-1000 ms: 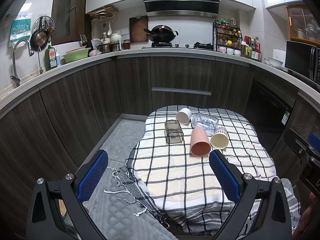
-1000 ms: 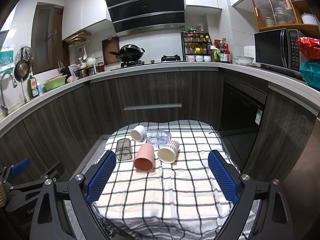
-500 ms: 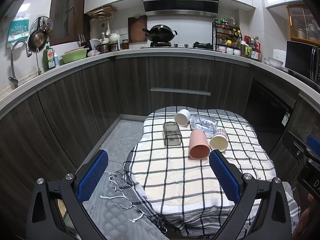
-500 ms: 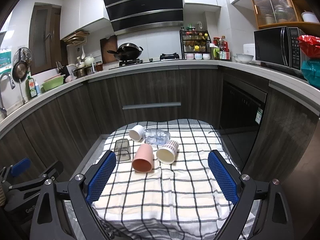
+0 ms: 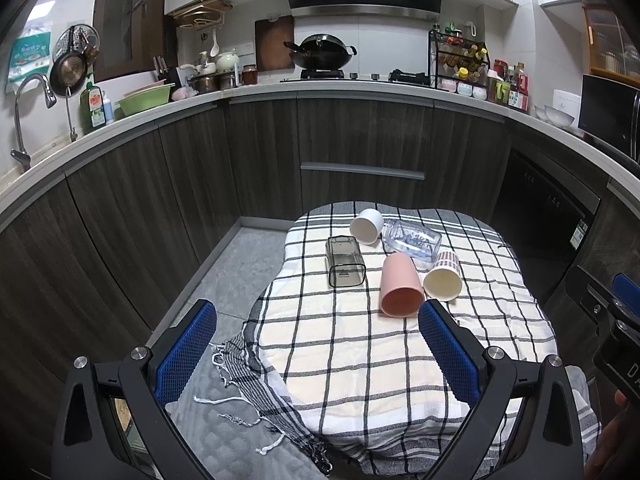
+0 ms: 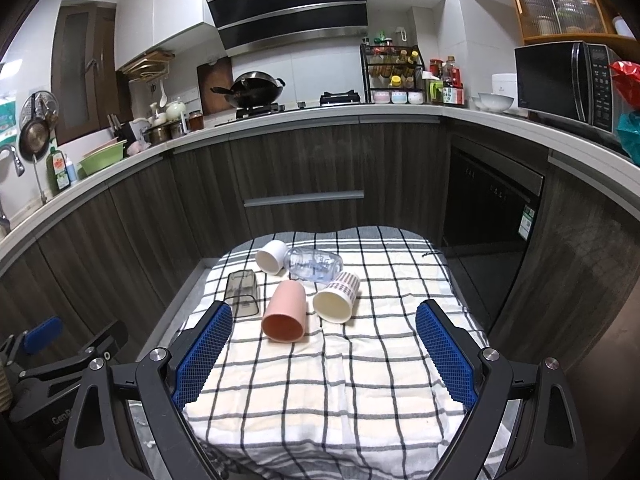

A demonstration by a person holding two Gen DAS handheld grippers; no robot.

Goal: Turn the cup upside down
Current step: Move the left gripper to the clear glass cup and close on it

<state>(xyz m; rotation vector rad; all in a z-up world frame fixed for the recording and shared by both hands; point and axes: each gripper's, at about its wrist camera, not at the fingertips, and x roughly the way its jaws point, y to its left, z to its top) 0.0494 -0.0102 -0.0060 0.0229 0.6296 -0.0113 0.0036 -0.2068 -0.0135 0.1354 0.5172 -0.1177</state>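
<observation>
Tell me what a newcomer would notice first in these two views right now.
Five cups lie tipped on their sides in a cluster on the checked cloth: a pink cup nearest, a striped cup to its right, a smoky square cup to its left, and a white cup with a clear cup behind. Both the left gripper and right gripper hang open, short of the cups, holding nothing.

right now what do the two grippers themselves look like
Both match: the left gripper and right gripper have black angular plastic frames with triangular cut-outs and silver screw heads at the joints. Each finger carries a blue pad with a fine diamond grid texture. The left gripper's body, seen in the right wrist view, shows partial white lettering. No cables or sleeves are visible.
</observation>
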